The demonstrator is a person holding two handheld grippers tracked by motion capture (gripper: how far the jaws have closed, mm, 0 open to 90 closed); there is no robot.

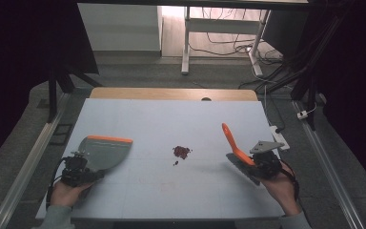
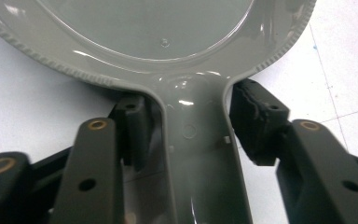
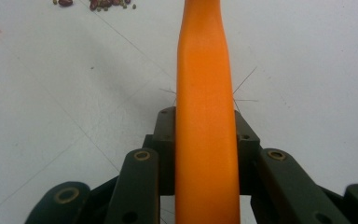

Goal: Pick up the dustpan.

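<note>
While our left gripper [image 2: 186, 135] has its fingers [image 2: 256, 121] around the grey dustpan [image 1: 106, 151] handle, not yet pressing, we should clamp squarely before lifting. Our right gripper [image 3: 205, 140] is clamped on the orange brush [image 1: 233, 145]. On the tabletop [image 1: 171, 119] between them lies the bean pile [image 1: 181, 152]; the pan is empty.

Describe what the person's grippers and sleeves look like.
Both the left gripper and the right gripper are black, with two jointed black jaws fixed by brass-coloured rivets and ending in dark pads. The right one carries a grey three-cornered plate. Black cables loop by each hand. The sleeves are pale grey-green.
</note>
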